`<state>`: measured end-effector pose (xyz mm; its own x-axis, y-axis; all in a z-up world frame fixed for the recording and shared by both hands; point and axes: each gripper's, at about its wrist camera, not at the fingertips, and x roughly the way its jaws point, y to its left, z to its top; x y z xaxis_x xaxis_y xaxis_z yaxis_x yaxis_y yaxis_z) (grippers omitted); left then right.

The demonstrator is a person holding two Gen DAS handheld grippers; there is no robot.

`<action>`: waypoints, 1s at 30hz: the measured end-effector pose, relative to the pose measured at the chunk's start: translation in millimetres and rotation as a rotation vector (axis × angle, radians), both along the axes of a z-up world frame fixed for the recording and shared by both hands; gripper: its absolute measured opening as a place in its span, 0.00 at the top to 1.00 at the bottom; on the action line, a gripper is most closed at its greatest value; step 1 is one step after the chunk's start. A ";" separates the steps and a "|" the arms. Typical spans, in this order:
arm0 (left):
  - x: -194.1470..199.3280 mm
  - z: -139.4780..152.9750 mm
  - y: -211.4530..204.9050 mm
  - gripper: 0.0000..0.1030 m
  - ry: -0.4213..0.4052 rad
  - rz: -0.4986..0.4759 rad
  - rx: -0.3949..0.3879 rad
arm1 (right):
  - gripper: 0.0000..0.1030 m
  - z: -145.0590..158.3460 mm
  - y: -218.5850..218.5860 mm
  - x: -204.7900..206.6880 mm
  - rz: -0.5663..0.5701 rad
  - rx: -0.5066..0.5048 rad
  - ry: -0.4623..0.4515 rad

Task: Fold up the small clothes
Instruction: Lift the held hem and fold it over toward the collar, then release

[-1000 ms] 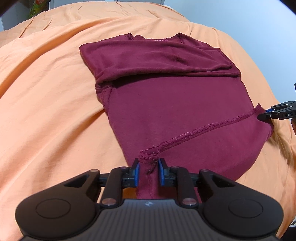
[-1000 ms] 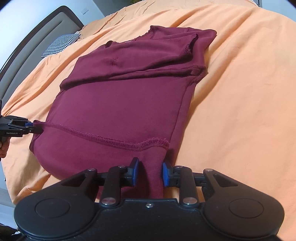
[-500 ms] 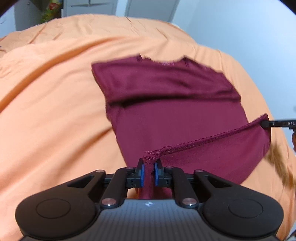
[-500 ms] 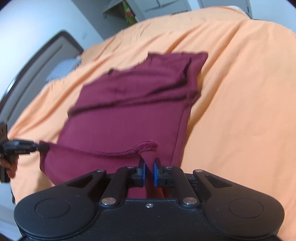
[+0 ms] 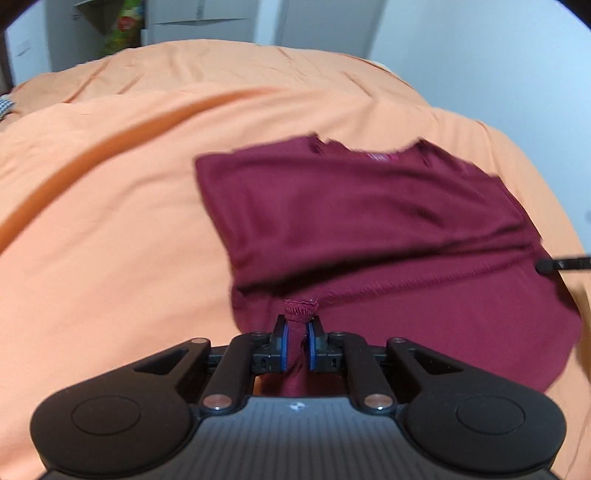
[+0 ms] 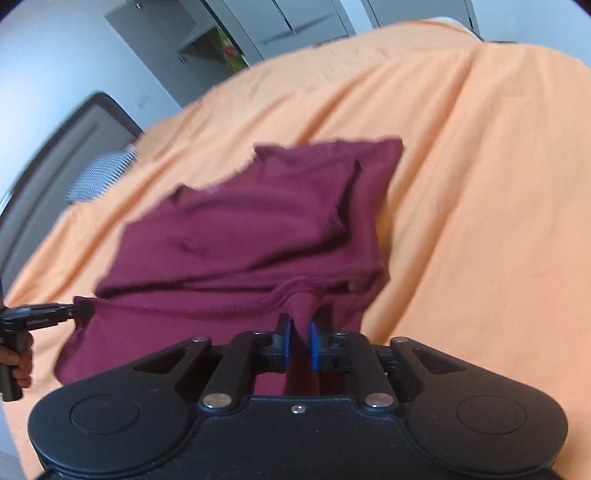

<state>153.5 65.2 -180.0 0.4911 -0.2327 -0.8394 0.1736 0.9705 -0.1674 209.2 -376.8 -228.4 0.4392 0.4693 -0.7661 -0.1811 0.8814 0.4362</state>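
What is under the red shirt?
Under the maroon shirt lies the orange bedcover, showing all around it. The lifted hem folds over the shirt's lower half. The bedcover beneath the cloth is hidden.

I am looking at an orange bedspread that is covering the whole bed, and a long dark crease is running diagonally across its left part in the left wrist view. A checkered pillow is lying at the head end, just beside a dark-framed headboard. Behind the bed, grey wardrobe doors are standing against the wall, and something colourful in green and red is sitting in an open shelf niche between them. A pale wall is filling the far right. Everything is showing slightly blurred.
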 end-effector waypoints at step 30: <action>13.1 -0.5 10.1 0.94 0.001 -0.040 -0.047 | 0.95 -2.7 8.0 2.5 -0.014 0.014 -0.011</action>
<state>166.6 75.4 -180.5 0.4794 -0.2912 -0.8279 0.2118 0.9538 -0.2128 211.7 -368.8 -231.1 0.4545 0.4737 -0.7543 -0.1738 0.8778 0.4465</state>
